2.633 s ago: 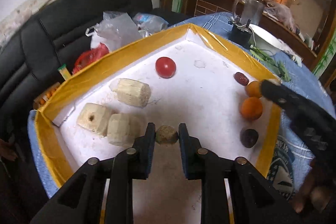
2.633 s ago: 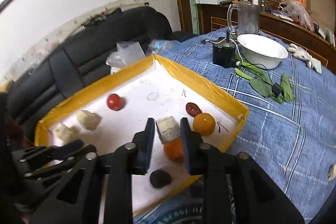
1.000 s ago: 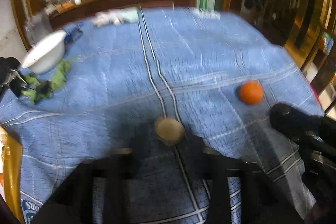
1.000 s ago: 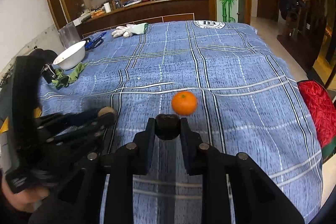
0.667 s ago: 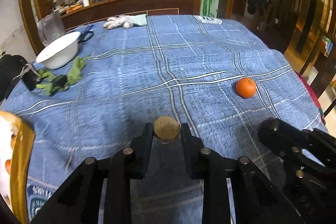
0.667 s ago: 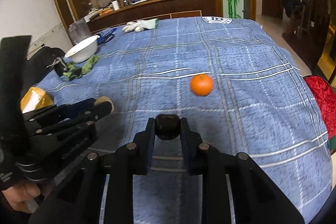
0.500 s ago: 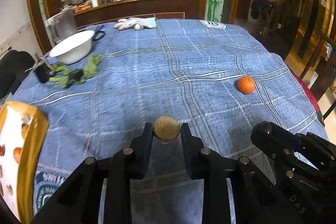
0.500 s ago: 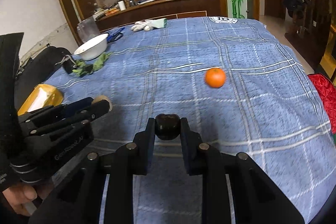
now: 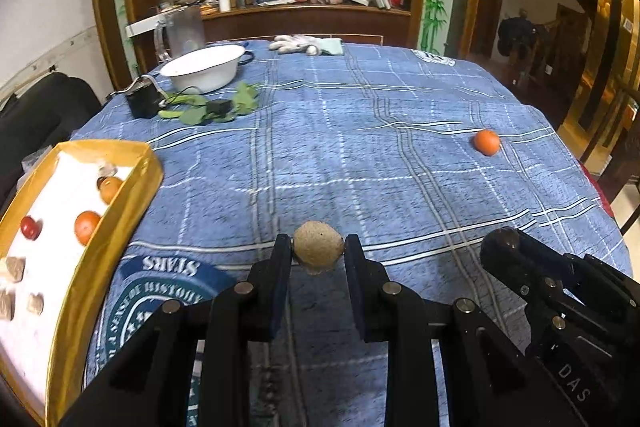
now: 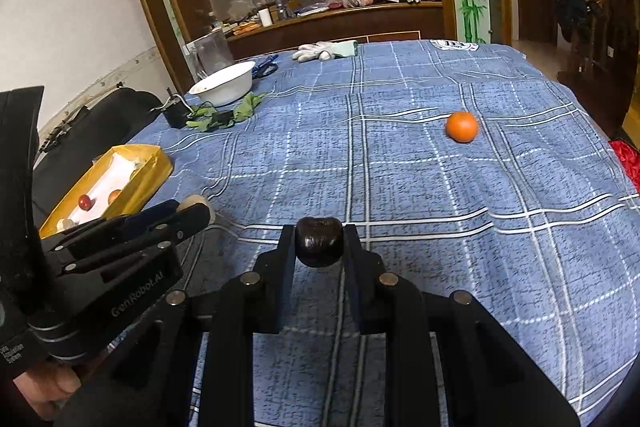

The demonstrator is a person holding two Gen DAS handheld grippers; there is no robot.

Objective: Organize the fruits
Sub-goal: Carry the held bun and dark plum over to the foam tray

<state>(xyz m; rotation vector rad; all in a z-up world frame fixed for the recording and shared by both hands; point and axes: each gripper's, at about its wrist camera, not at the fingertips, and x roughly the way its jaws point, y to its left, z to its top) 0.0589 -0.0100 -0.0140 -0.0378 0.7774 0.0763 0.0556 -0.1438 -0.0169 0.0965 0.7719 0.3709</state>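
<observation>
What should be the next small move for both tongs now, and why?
Probably lower both tongs toward the blue cloth near the orange and set the fruits down there. The left tongs grip a tan rough fruit, the right tongs a dark round fruit; both are away from the yellow tray, and the orange already lies alone on the cloth.
</observation>
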